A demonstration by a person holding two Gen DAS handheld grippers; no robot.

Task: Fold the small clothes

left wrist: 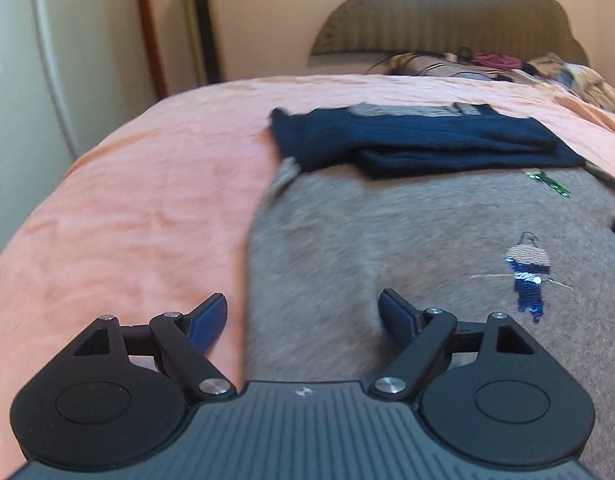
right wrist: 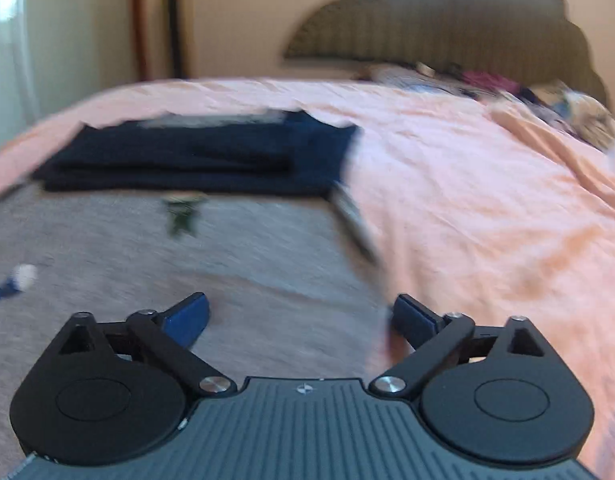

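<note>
A grey sweater [left wrist: 387, 232] with a sequin figure [left wrist: 527, 276] lies flat on the pink bedspread [left wrist: 147, 184]. Its dark navy sleeves [left wrist: 407, 140] are folded across its far end. My left gripper [left wrist: 303, 312] is open and empty, low over the sweater's left edge. The same sweater [right wrist: 207, 256] and navy sleeves [right wrist: 195, 156] show blurred in the right wrist view. My right gripper [right wrist: 301, 316] is open and empty, low over the sweater's right edge, its right finger over the bedspread [right wrist: 487, 208].
A padded headboard [left wrist: 447, 24] stands at the far end of the bed, with a heap of mixed clothes [left wrist: 507, 68] below it. A white wall and a doorframe [left wrist: 147, 28] stand to the left. The heap also shows in the right wrist view [right wrist: 507, 88].
</note>
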